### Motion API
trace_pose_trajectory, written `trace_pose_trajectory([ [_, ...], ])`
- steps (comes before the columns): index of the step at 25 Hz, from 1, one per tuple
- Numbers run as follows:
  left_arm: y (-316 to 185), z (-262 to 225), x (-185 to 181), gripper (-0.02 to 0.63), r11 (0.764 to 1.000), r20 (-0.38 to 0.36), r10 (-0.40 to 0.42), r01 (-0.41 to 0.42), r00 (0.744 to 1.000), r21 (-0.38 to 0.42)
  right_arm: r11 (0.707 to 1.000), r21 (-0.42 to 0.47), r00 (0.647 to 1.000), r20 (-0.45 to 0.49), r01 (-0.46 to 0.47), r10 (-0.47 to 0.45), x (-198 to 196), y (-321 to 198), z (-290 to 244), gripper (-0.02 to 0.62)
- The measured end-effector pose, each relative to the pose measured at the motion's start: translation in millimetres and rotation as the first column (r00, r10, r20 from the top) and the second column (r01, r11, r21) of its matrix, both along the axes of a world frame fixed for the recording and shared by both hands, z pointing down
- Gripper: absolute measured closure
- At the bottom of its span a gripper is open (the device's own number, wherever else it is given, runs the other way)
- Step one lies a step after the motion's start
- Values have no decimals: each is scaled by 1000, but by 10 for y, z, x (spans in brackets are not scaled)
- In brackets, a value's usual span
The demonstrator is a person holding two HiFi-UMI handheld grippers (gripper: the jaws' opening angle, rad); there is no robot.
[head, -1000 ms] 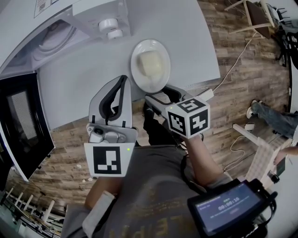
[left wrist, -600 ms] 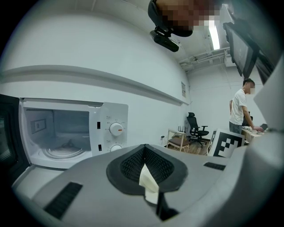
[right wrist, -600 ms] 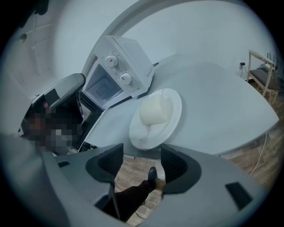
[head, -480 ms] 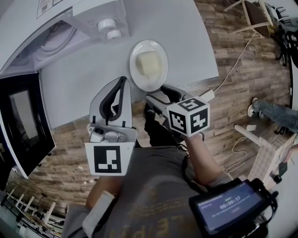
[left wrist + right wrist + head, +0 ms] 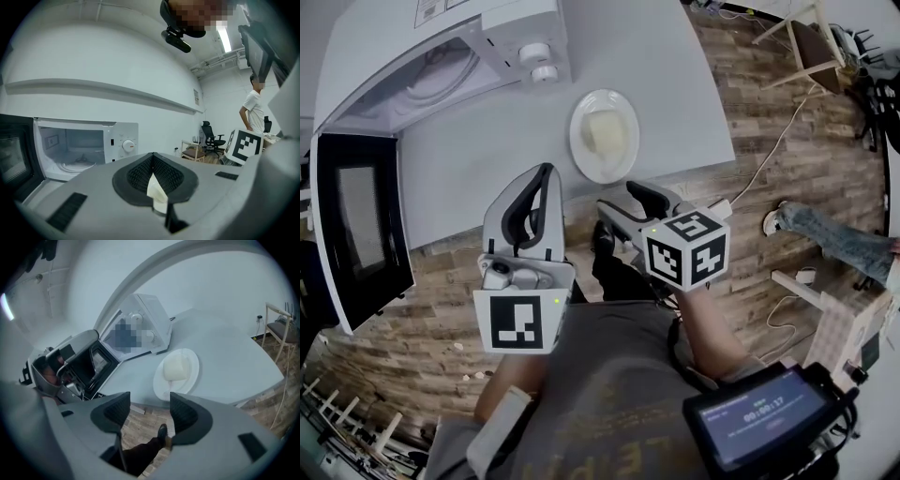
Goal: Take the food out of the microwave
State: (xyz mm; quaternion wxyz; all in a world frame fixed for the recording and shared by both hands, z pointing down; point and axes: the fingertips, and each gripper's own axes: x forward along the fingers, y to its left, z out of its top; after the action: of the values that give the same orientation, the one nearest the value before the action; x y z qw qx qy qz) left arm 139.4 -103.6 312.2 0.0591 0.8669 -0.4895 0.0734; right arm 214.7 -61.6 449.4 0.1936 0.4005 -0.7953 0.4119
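A white plate (image 5: 582,156) carrying a pale block of food (image 5: 606,130) sits on the grey table (image 5: 478,169), to the right of the white microwave (image 5: 441,56). The microwave's dark door (image 5: 358,234) hangs open and its cavity (image 5: 75,150) shows only the turntable. My left gripper (image 5: 546,172) hovers over the table's near edge, shut on nothing. My right gripper (image 5: 623,199) is open, just short of the plate's near rim. In the right gripper view, the plate (image 5: 188,380) and food (image 5: 175,367) lie beyond the open right gripper (image 5: 149,406).
Wooden floor lies below the table edge, with my own leg and shoe (image 5: 161,434) beneath the grippers. A cable (image 5: 769,131) and a wooden chair (image 5: 811,33) are at the right. Another person stands nearby (image 5: 255,110), beside an office chair (image 5: 213,138).
The head view has shifted, showing more of the microwave and its door. Both grippers keep nearly the same pose; the plate has not moved.
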Motion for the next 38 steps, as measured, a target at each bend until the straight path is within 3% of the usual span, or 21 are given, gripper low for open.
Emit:
trace_pose_trajectory([
  [5,120,-259,-139,598,997,-5,-49,49,999,55,987,162,999,49,14,-22,-191,-117,-581,322],
  [9,240,-476,-263,598,992,4,-82,82,997,99,939,344,995,98,-4,-31,-370,-201,-1162,334],
  [11,261,-598,-330,598,987,11,-101,99,995,123,889,457,995,93,-9,-37,-456,-229,-1475,357],
  [13,260,-754,-404,598,980,11,-128,125,992,158,821,570,997,61,-4,-37,-533,-251,-1761,389],
  [16,295,-1008,-508,598,960,7,-175,169,985,225,724,690,999,35,-4,-28,-620,-242,-2126,478],
  [18,336,-1139,-561,598,947,9,-202,193,979,257,678,735,999,39,-10,-28,-673,-222,-2316,538],
  [22,379,-1272,-623,598,934,23,-235,219,972,283,613,790,1000,6,13,-29,-778,-218,-2521,561],
  [32,358,-1341,-725,598,918,12,-290,274,957,285,547,837,999,-18,31,-30,-835,-212,-2658,589],
  [38,324,-1339,-691,598,922,18,-278,262,960,286,537,843,1000,-18,24,-15,-794,-239,-2699,589],
])
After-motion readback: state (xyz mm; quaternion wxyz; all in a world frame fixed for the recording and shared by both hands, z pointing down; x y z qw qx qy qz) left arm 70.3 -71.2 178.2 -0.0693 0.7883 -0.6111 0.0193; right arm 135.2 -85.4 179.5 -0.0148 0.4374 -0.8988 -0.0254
